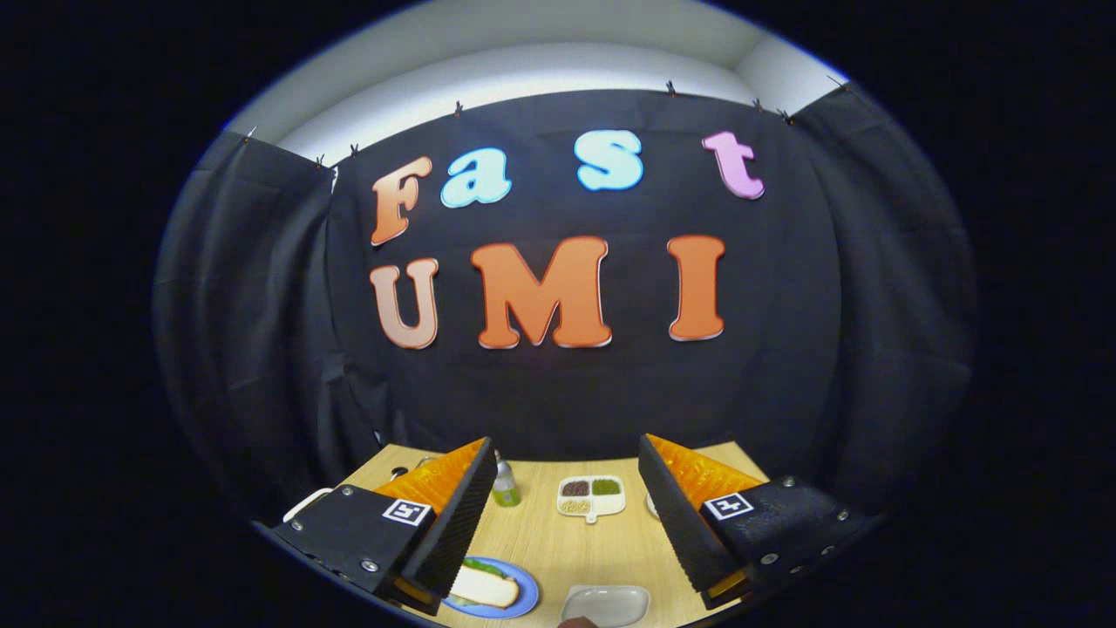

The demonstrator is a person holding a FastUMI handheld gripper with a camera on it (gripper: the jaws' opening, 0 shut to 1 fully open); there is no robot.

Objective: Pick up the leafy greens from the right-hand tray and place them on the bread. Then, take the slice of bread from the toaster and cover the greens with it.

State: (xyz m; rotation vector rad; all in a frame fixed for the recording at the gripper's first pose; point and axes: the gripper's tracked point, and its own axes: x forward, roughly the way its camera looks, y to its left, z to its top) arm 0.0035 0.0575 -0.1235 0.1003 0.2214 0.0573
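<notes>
A handheld two-finger gripper [562,515] hangs above a pale wooden table [558,541], its fingers spread wide apart and holding nothing. At six o'clock between them lies an empty pale grey oblong tray [606,604], and at seven o'clock a blue round plate [520,602] carries green leafy greens [490,568] under a white bread slice [485,588], so the task looks done. At twelve o'clock beyond sit a white divided dish of seasonings [591,497] and a small clear bottle [505,486]; I cannot make out the toaster
</notes>
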